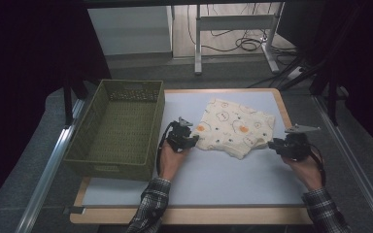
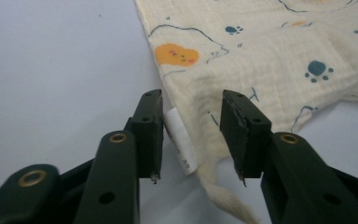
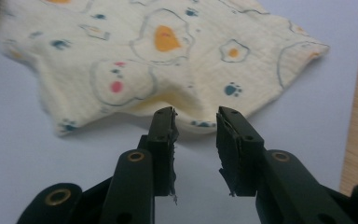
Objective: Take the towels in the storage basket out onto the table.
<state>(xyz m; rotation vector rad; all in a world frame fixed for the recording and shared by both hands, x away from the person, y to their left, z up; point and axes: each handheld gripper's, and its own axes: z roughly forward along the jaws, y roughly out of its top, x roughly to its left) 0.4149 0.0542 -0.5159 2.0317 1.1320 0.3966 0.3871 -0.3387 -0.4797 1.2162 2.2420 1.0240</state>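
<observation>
My left gripper (image 2: pixel 191 126): fingers apart, a corner of the cream crinkled cotton cloth printed with orange blobs and blue paw marks (image 2: pixel 265 51) lying between them, its white care tag (image 2: pixel 182 144) just beside my left-hand finger. Not clamped.

My right gripper (image 3: pixel 195 135): fingers apart too, tips just at the cloth's near edge (image 3: pixel 168 60), where the fabric humps up; whether they touch it I cannot tell.

High view: one cloth (image 1: pixel 235 127), centre of the frame, flat on the pale grey counter (image 1: pixel 223 179). Left gripper (image 1: pixel 190 141) at its lower-left corner, right gripper (image 1: pixel 273 144) at its lower-right edge. One olive-green woven rectangular basket (image 1: pixel 80 145) at centre left, beside the cloth. Two grippers, two hands, plaid sleeves (image 1: pixel 148 208) from bottom edge.
</observation>
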